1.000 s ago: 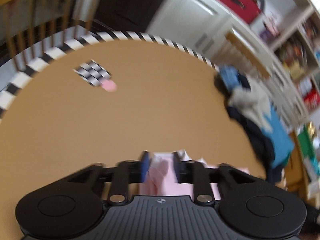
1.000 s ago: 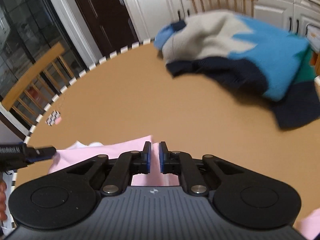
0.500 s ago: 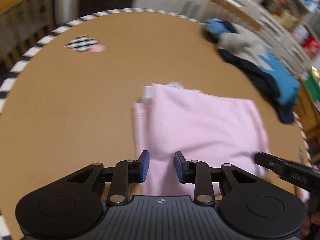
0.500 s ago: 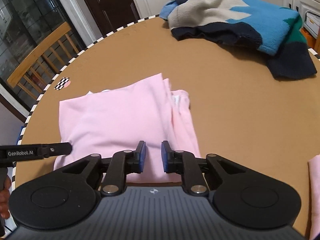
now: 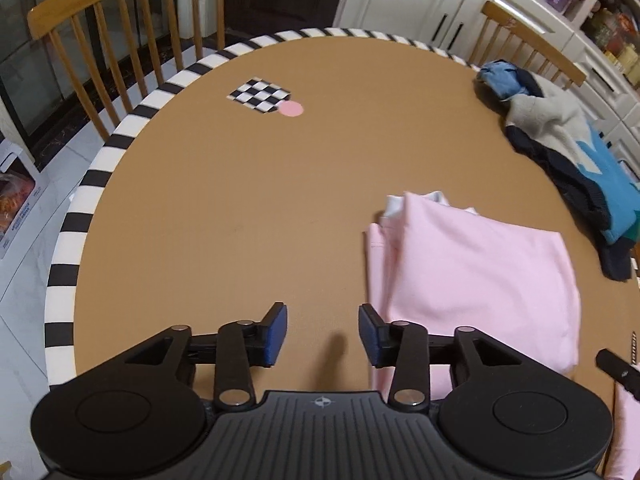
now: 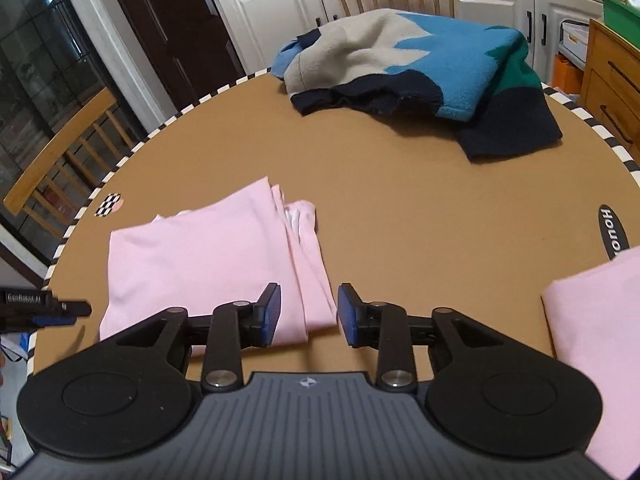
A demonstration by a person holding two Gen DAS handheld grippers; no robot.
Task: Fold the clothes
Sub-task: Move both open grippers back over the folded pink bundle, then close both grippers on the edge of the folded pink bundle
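A folded pink garment (image 5: 472,272) lies flat on the round brown table (image 5: 248,208); it also shows in the right wrist view (image 6: 208,260). My left gripper (image 5: 322,332) is open and empty, above bare table just left of the garment's near corner. My right gripper (image 6: 308,314) is open and empty, over the garment's near right corner. The left gripper's tip (image 6: 44,308) shows at the right view's left edge. A blue, beige and navy sweater (image 6: 420,76) lies crumpled at the table's far side, also in the left wrist view (image 5: 572,160).
A second folded pink cloth (image 6: 600,340) lies at the table's near right edge. A checkered marker with a pink dot (image 5: 266,98) is stuck on the table. Wooden chairs (image 5: 120,40) stand around it. White cabinets (image 6: 272,12) stand behind.
Both grippers have let go of the pink garment, opened wider and drawn back. The garment now lies folded on the table. The left gripper has shifted left off the cloth.
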